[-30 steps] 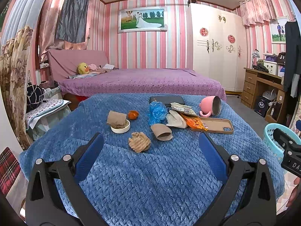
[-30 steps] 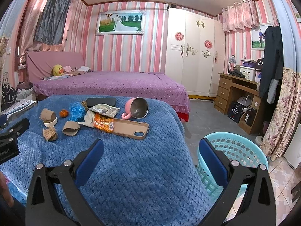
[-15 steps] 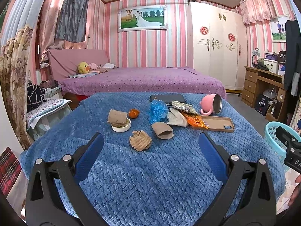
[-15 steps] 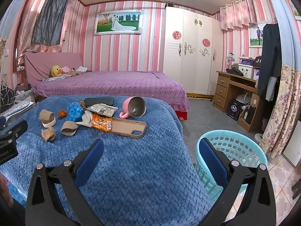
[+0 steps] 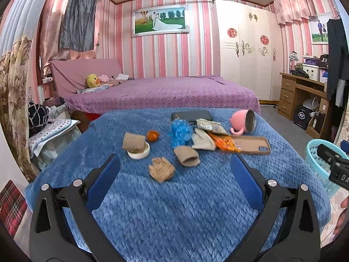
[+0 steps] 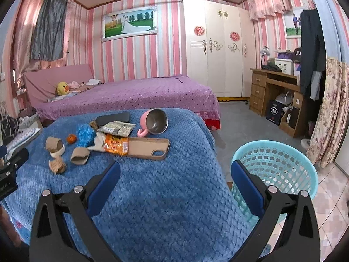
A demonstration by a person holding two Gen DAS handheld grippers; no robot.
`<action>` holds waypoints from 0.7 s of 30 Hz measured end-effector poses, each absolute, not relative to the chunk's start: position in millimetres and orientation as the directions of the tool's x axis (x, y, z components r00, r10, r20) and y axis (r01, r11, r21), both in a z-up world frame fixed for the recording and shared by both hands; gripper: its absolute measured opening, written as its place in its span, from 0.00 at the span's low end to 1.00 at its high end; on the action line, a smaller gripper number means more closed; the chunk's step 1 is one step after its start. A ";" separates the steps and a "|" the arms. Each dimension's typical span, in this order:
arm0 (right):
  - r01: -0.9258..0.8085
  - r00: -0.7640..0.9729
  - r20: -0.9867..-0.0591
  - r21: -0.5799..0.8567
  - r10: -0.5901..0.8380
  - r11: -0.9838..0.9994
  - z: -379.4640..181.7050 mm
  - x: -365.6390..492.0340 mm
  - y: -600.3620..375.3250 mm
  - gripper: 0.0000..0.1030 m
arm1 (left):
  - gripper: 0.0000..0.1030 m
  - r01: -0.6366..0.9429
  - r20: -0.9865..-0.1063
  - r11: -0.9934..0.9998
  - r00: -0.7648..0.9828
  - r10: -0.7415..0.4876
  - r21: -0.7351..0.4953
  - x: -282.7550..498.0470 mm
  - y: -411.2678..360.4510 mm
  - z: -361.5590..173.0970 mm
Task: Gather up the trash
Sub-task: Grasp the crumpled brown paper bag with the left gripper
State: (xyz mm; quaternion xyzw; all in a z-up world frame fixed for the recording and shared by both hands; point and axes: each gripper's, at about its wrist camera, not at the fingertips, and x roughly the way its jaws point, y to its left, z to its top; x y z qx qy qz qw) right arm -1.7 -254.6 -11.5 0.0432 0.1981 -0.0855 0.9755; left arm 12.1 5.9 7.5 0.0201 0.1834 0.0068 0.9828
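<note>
Trash lies on a blue blanket [image 5: 174, 207]: a crumpled brown paper ball [image 5: 161, 169], a squashed paper cup [image 5: 187, 156], another paper cup [image 5: 133, 140] lying on a white dish [image 5: 139, 152], a blue plastic wad [image 5: 180, 131], an orange snack wrapper [image 5: 224, 142] and a grey wrapper [image 5: 209, 124]. My left gripper [image 5: 174, 174] is open, low over the blanket just short of the paper ball. My right gripper [image 6: 174, 179] is open over the blanket's right edge, next to a turquoise basket [image 6: 277, 166].
A pink mug [image 5: 243, 123] lies on its side beside a tan phone case [image 5: 253, 145], a dark case [image 5: 192, 115] and a small orange fruit [image 5: 152, 135]. Behind stands a purple bed [image 5: 161, 91]; a wooden desk [image 6: 274, 91] is at right.
Both grippers have moved a little forward toward the trash pile; the items look nearer in both views. Both stay open.
</note>
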 end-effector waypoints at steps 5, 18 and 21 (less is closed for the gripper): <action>0.200 0.915 -0.366 0.050 -0.169 0.978 11.2 14.6 -261.0 0.96 | 0.95 0.012 -0.373 0.999 0.928 0.003 0.037 43.6 14.5 26.2; 0.220 0.898 -0.387 -0.023 -0.211 0.975 22.8 116.9 -259.8 0.96 | 0.95 -0.038 -0.444 0.999 0.895 0.029 -0.010 122.3 55.8 23.0; 0.209 0.883 -0.422 -0.034 -0.203 0.977 -2.4 129.3 -257.4 0.96 | 0.95 -0.024 -0.505 1.000 0.863 0.018 -0.005 132.2 59.0 -2.3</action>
